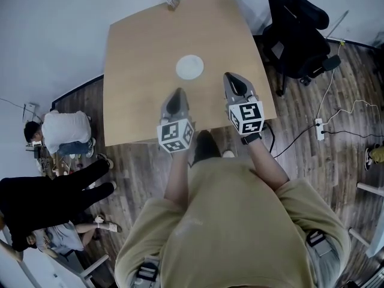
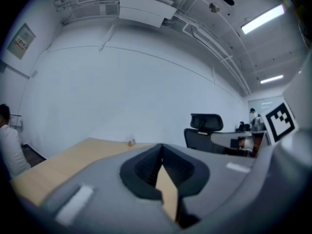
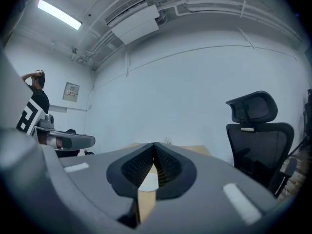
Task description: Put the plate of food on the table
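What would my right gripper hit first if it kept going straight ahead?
Probably the white plate, lying on the table dead ahead, just below the shut tips of the right gripper. Height is unclear, so it might pass over it toward the far wall.

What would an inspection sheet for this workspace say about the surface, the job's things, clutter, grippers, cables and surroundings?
Surface: wooden table, light brown top.
Job's things: white plate lies near the table's middle; food on it cannot be made out.
Clutter: one small object at the far edge.
Grippers: left gripper and right gripper over the near edge, fingers together, holding nothing.
Cables: power strip and cables on the floor, right.
Surroundings: black office chair right; people left.
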`<state>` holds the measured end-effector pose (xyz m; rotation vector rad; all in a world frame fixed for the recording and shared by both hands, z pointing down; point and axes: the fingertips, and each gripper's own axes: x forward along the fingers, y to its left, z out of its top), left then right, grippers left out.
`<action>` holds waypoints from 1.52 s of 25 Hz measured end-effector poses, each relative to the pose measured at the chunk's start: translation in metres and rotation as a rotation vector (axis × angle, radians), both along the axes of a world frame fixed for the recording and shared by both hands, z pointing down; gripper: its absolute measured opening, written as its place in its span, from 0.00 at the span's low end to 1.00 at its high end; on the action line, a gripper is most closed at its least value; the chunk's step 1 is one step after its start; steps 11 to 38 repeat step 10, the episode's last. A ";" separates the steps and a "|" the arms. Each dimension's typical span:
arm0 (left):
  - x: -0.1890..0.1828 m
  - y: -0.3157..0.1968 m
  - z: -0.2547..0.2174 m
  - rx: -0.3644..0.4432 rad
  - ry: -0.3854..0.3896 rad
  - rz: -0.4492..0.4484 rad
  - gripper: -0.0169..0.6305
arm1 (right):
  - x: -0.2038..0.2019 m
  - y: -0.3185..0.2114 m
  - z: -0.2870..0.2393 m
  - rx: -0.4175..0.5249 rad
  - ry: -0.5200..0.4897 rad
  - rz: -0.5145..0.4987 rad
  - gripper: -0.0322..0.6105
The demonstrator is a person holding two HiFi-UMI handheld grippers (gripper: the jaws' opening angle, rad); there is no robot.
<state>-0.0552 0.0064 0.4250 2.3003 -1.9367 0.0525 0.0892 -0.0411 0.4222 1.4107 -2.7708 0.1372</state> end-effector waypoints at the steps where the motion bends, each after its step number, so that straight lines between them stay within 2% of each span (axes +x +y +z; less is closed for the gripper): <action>1: 0.003 0.003 0.001 -0.002 -0.002 0.004 0.03 | 0.002 0.004 0.000 0.003 0.002 0.000 0.06; 10: 0.030 0.015 0.007 -0.028 -0.019 0.027 0.03 | 0.026 0.017 -0.002 0.006 0.011 0.017 0.06; 38: 0.030 0.015 0.007 -0.028 -0.019 0.027 0.03 | 0.026 0.017 -0.002 0.006 0.011 0.017 0.06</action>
